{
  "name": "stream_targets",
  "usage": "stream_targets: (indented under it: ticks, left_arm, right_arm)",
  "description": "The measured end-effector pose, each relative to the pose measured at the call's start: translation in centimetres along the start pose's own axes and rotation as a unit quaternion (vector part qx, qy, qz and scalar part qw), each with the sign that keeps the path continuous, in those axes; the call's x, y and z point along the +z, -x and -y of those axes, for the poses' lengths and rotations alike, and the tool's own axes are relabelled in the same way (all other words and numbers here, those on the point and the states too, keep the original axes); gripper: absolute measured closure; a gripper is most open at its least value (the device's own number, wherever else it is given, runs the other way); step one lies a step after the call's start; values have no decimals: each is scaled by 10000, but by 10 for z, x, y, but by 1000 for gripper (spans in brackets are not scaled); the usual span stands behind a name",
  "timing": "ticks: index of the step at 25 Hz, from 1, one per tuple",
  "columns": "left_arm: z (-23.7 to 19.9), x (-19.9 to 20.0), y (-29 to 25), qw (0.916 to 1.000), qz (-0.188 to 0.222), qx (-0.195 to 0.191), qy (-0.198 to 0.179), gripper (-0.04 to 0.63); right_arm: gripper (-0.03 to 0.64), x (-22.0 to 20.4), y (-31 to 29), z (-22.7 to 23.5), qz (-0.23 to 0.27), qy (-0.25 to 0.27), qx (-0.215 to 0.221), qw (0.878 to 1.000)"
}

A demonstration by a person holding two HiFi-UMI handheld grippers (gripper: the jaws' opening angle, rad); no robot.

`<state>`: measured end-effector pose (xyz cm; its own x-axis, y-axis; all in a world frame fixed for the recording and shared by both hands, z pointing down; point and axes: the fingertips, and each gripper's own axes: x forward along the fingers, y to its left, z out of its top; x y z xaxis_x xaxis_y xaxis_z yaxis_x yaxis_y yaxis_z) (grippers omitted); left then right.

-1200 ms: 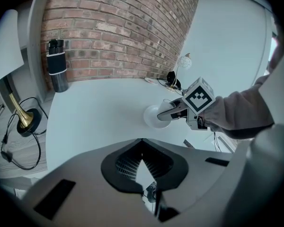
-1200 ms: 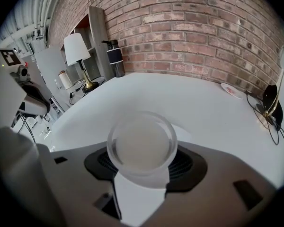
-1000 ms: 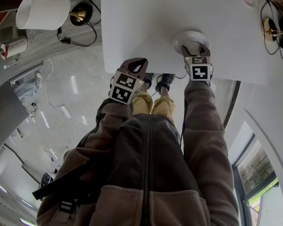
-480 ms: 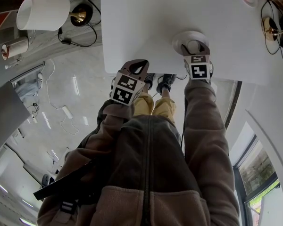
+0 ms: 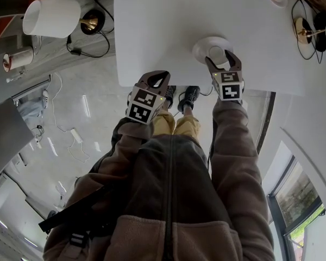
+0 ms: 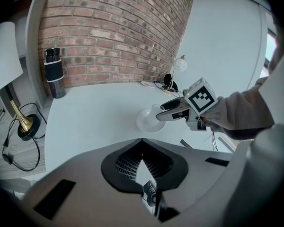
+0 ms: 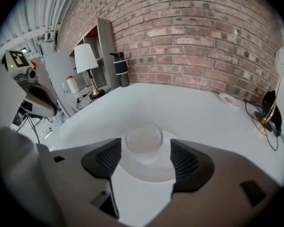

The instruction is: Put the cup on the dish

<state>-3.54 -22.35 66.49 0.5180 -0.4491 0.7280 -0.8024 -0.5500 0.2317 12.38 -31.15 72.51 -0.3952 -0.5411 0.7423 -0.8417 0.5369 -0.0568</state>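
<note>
The right gripper (image 5: 221, 57) jaws have just opened wide, clear of the cup (image 7: 143, 138), which stands upright on the dish (image 7: 146, 175) on the tabletop (image 7: 189, 108). We judge placement complete. The left gripper (image 5: 162, 75) jaws are together and empty.

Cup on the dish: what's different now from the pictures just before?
The fingers of the right gripper have just been opening and have let go of the cup, which stands free between them on the dish. The cup, the dish and the left gripper, shut and empty by the edge of the table, stayed as they were.
</note>
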Motion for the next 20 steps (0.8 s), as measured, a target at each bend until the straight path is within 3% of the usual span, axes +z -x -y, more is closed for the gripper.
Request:
stream_targets:
  ticks: [6, 10, 15, 20]
  left_arm:
    - [0, 51, 29, 9970, 716, 268, -102, 589]
    - [15, 103, 53, 9917, 1201, 278, -364, 589]
    - [33, 171, 82, 9792, 1872, 211, -758, 589]
    - [46, 205, 112, 9732, 2141, 228, -809, 590]
  right_arm:
    - [312, 28, 82, -11, 529, 35, -256, 9983]
    - [415, 53, 135, -17, 822, 255, -444, 9953]
    - [609, 99, 194, -3, 1408, 88, -1067, 9842]
    - [614, 134, 245, 4, 1934, -162, -1314, 9722]
